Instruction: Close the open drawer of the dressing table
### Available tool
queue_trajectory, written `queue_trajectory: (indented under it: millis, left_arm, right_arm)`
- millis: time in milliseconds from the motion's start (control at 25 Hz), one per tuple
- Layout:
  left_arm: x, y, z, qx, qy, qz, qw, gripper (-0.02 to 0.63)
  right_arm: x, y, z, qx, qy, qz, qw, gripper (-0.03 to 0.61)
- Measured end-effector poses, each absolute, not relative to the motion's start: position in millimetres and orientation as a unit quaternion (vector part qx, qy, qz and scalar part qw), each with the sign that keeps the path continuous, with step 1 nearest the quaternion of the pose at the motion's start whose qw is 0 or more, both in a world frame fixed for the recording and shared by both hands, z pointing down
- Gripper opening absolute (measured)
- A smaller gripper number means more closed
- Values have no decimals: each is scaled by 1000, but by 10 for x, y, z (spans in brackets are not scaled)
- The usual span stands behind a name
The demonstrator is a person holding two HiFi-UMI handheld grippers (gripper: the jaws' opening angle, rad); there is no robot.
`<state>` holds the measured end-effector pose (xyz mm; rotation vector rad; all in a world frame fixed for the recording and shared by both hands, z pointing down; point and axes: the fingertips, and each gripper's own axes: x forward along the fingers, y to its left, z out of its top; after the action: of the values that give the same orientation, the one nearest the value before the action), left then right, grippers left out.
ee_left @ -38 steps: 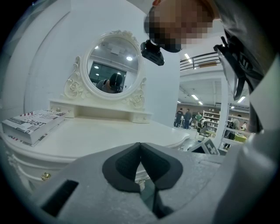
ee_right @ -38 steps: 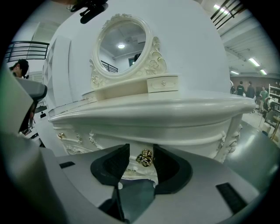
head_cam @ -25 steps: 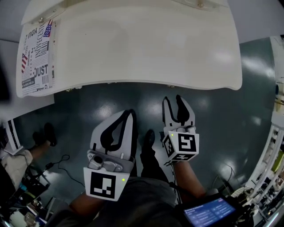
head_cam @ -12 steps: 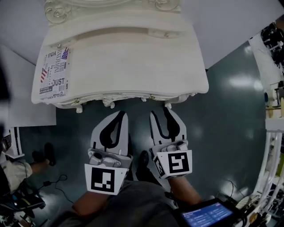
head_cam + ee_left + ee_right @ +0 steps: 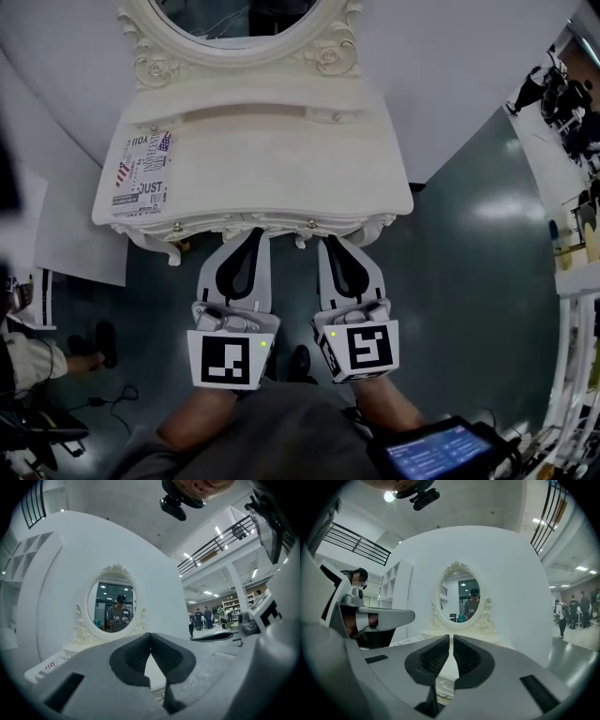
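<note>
The white dressing table with its oval mirror stands against a curved white wall. Small knobs show under its carved front edge; I cannot make out an open drawer from above. My left gripper points at the front edge left of centre, shut and empty, with the tips touching in the left gripper view. My right gripper is beside it, just short of the edge. Its jaws have just been closing; a thin slit remains, with nothing in it.
A printed sheet lies on the left of the tabletop. A person sits at the far left, with cables on the dark floor. A lit screen is at the bottom right. Shelving lines the right edge.
Both grippers rose to the table's front edge. The view pulled back, so the table looks smaller and the mirror came into sight. The right jaws went from wide apart to nearly together.
</note>
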<state>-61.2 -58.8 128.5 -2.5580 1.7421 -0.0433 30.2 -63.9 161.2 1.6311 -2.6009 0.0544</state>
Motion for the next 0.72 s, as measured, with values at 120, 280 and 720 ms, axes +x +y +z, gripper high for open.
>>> queue_trajectory:
  millis: [120, 280, 720]
  left_arm:
    - [-571, -522, 1172, -823, 566, -11, 39, 14]
    - [-572, -430, 1034, -819, 571, 5, 59, 14]
    - [-510, -354, 928, -821, 565, -1, 85, 14]
  right_arm:
    - [343, -566, 1487, 530, -848, 6, 29, 25]
    - [378, -517, 1343, 527, -849, -9, 20, 17]
    - [409, -482, 1226, 523, -852, -29, 5, 14]
